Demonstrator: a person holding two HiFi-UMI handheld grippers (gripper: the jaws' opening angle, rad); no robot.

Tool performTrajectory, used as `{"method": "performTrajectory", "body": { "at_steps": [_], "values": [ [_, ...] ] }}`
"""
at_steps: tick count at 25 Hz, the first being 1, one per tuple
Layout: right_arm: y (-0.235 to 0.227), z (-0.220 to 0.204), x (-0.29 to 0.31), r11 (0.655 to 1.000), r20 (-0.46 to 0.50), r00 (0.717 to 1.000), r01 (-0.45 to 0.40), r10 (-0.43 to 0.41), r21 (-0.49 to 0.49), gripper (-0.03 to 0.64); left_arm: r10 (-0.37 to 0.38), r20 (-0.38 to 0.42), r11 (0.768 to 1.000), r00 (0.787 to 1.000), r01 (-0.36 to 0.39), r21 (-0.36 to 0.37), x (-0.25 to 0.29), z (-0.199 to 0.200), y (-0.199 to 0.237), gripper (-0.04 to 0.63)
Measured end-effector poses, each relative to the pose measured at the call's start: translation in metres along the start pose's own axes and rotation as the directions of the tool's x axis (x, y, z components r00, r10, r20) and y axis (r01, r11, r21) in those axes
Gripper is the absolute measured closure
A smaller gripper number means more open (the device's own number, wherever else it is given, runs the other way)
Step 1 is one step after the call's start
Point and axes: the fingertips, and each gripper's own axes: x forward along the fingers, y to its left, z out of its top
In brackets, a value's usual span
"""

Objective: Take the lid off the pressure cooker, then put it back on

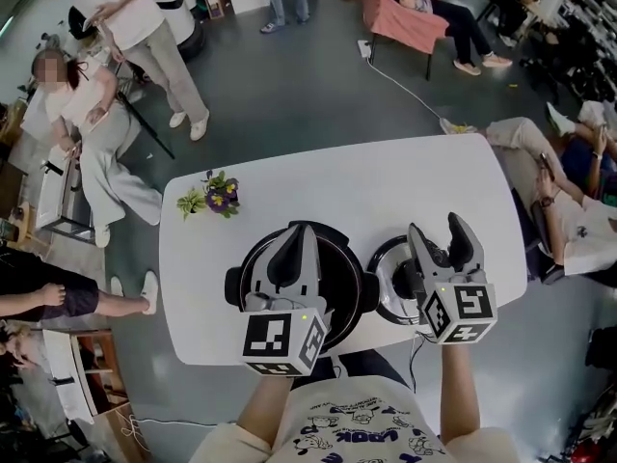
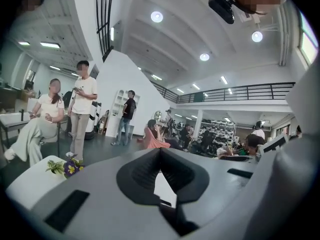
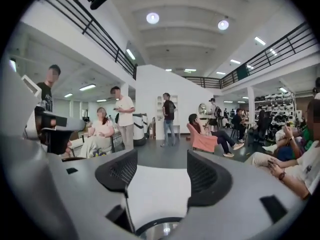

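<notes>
One white table (image 1: 337, 177) fills the middle of the head view, and on it stands one black pressure cooker (image 1: 342, 266) with a stub handle on each side. Its lid (image 1: 386, 283) is off and lies flat on the table just to the cooker's right. There are two grippers. The left gripper (image 1: 297, 231) hangs over the open cooker with its jaws pressed together on nothing. The right gripper (image 1: 435, 224) hangs over the lid with its jaws spread wide and only air between them. Each carries one marker cube (image 1: 280, 340) printed with black-and-white squares (patterns, not words). One small bunch of purple flowers (image 1: 220, 196) sits near the table's far left corner. The only writing is dark print on the person's shirt (image 1: 357, 427), which I cannot read.
</notes>
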Motion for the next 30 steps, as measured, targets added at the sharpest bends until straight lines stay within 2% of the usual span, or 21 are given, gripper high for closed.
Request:
{"method": "performTrajectory", "body": {
  "at_steps": [4,9,14,20,30],
  "values": [
    [0.012,0.046,-0.015,1.0,0.116,0.993,0.013,-0.01,-0.02,0.333,-0.003,0.066,1.0,0.998,0.002,0.01,-0.005,0.026,-0.001,0.581],
    [0.018,0.08,-0.03,0.999,0.221,0.975,0.035,-0.027,-0.031,0.405,-0.016,0.147,0.999,0.989,0.01,0.036,-0.013,0.054,-0.006,0.581],
    [0.017,0.096,-0.041,0.998,0.271,0.961,0.062,-0.059,-0.001,0.474,-0.019,0.202,0.998,0.979,0.007,0.057,-0.021,0.076,-0.009,0.581],
    [0.012,0.112,-0.059,0.993,0.324,0.939,0.12,-0.112,-0.002,0.6,-0.018,0.237,0.998,0.971,0.003,0.063,-0.03,0.092,-0.017,0.581],
    [0.007,0.111,-0.066,0.99,0.316,0.938,0.139,-0.14,0.025,0.606,-0.04,0.245,0.997,0.969,0.022,0.072,-0.031,0.093,-0.023,0.581]
  ]
}}
